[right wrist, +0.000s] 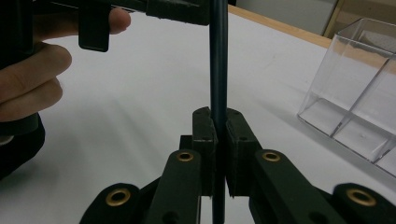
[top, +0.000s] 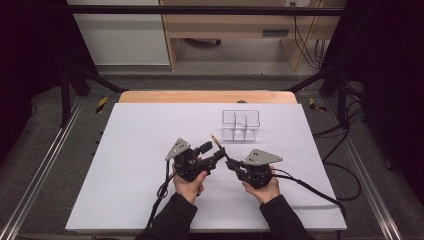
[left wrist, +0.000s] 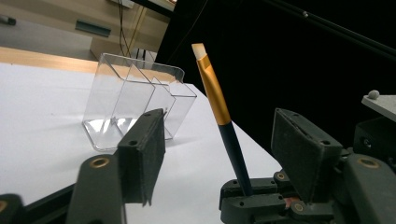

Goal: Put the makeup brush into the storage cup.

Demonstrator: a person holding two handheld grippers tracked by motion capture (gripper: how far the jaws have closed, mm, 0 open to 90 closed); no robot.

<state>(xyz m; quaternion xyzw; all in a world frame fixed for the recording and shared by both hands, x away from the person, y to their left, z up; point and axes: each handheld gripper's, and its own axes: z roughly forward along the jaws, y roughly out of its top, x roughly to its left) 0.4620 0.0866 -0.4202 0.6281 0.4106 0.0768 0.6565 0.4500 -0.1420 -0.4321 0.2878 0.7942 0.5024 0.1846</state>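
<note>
A brush with a dark handle, gold ferrule and pale tip [left wrist: 212,88] stands tilted between the two grippers. My right gripper [right wrist: 218,116] is shut on the lower handle [right wrist: 218,56]. My left gripper [left wrist: 219,126] is open, and the brush rises in the gap between its jaws without being clamped. In the high view the left gripper [top: 212,151] and right gripper [top: 230,162] meet near the table's middle, with the brush [top: 216,141] pointing away towards a clear plastic organizer [top: 241,125].
The clear organizer [left wrist: 135,98] [right wrist: 359,93] has several empty compartments and stands on the white table top [top: 140,150], just beyond the grippers. Cables trail from both grippers towards the near edge. Dark frame rails run along both sides.
</note>
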